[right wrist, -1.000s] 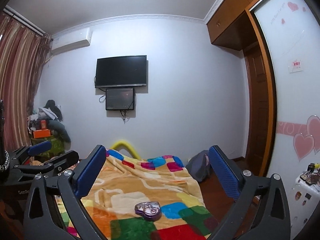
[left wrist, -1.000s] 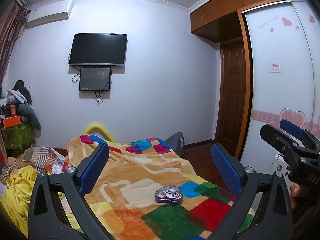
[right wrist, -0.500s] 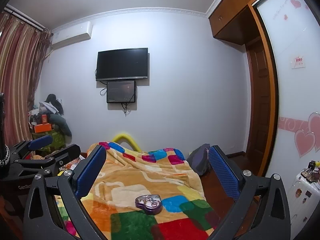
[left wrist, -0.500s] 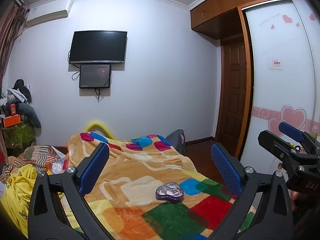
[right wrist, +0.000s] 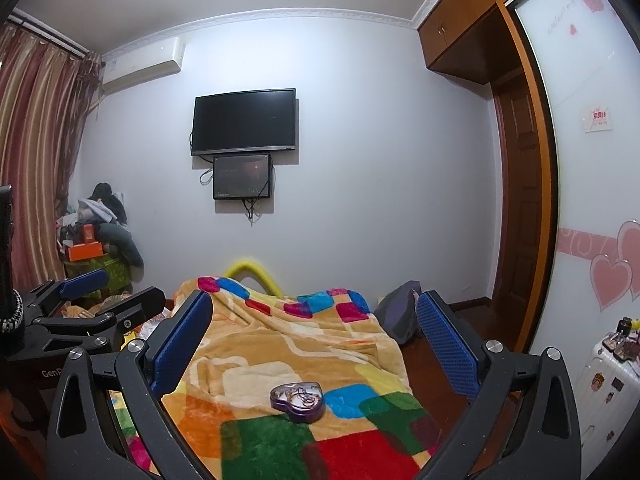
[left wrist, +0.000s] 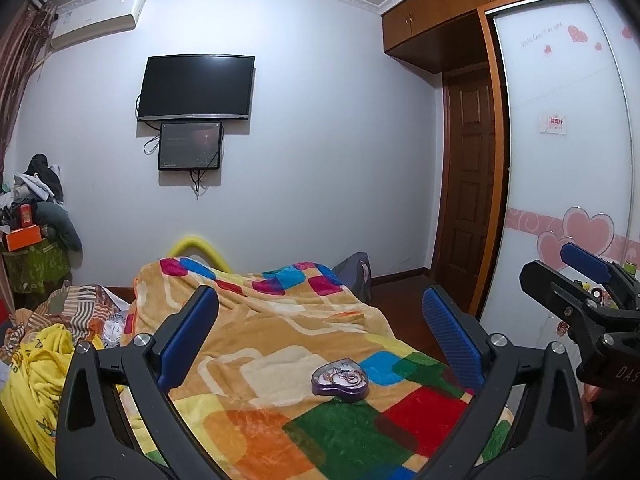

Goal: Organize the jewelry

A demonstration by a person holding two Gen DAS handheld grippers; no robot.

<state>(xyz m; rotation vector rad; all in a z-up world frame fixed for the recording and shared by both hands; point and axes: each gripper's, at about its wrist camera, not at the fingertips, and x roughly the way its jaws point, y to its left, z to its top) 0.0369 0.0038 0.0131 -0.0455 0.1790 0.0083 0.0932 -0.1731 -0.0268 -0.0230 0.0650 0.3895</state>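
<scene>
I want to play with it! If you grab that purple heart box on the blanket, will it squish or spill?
The purple heart box looks like hard tin or plastic, so it probably won't squish. It appears open, with loose jewelry inside, so tilting could spill it. The soft blanket may let it wobble when pushed.

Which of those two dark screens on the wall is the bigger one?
The upper screen, the wide one; the lower screen directly beneath it is clearly smaller, with cables hanging below.
</scene>
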